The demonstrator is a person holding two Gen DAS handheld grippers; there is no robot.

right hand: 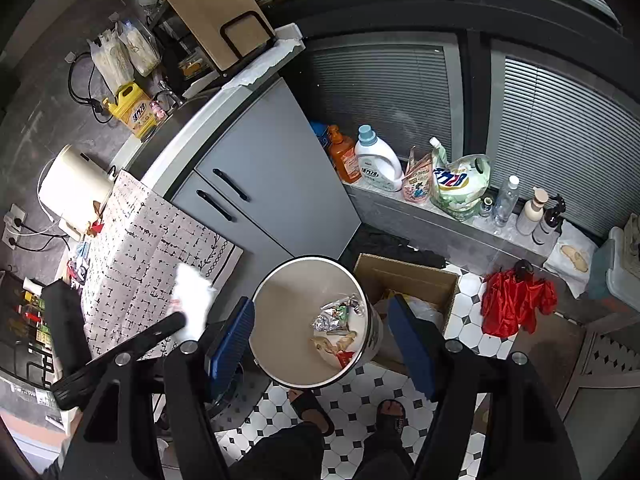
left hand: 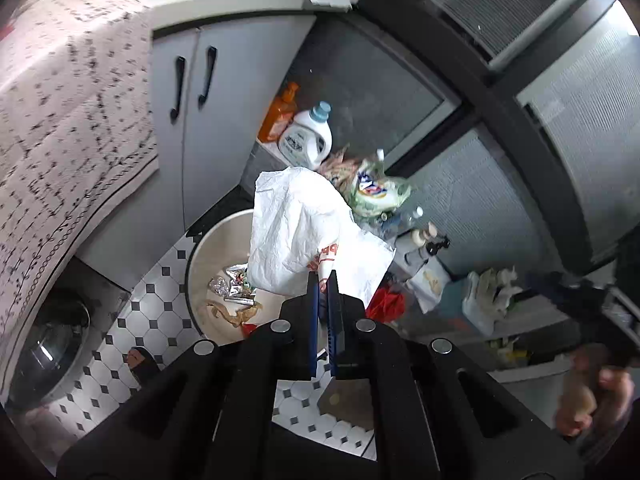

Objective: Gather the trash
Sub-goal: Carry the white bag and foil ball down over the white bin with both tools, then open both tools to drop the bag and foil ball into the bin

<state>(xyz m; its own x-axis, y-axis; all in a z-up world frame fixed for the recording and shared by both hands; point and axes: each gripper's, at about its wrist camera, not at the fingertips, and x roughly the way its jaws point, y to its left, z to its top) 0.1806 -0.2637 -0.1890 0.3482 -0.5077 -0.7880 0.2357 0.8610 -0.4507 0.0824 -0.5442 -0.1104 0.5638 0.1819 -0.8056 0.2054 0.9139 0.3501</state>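
1. Closest to the lens, my left gripper (left hand: 324, 280) is pinching a white plastic bag (left hand: 304, 232) between its blue pads (left hand: 314, 300), jaws closed on the bag's lower edge.
2. That bag is hanging above the near rim of the round trash bin (left hand: 200, 256), which is standing on the black-and-white tiled floor (left hand: 160, 312).
3. My right gripper (right hand: 320, 344) is hovering over the same bin (right hand: 276, 300) with its fingers (right hand: 234, 336) spread wide and holding nothing.
4. Crumpled foil and wrappers (right hand: 336, 320) are lying at the bottom of the bin.
5. An open cardboard box (right hand: 412, 280) is sitting just beside the bin, and a red cloth (right hand: 516, 304) is lying on the floor farther right.
6. I am seeing a white detergent bottle (right hand: 376, 160) and an orange bottle (right hand: 342, 156) standing on the ledge beside the grey cabinet (right hand: 264, 184).
7. My sandalled feet (right hand: 312, 404) are showing below the bin.
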